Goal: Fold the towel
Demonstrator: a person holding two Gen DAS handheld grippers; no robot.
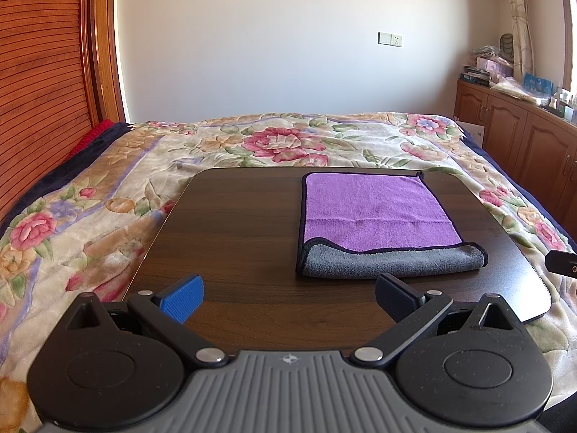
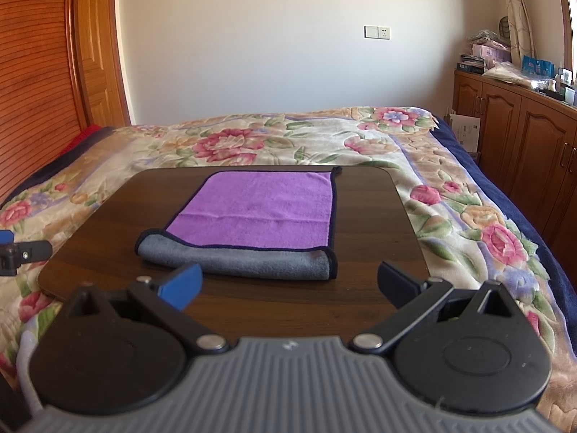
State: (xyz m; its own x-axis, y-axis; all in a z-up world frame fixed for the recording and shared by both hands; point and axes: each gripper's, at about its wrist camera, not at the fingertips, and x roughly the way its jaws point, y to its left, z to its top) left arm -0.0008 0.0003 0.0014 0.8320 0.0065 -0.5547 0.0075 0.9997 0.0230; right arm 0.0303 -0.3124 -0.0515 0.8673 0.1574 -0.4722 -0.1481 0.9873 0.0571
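— Where's the towel (image 1: 378,213)?
— On the bench (image 1: 234,223), already folded once, purple up, grey edge nearest me.
— Jaws?
— Left gripper (image 1: 288,297) and right gripper (image 2: 288,283) both gape wide, empty. Another fold looks left.

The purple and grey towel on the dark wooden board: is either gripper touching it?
Apart. In each wrist view, bare board shows between the open left gripper, the right gripper and the purple and grey towel.
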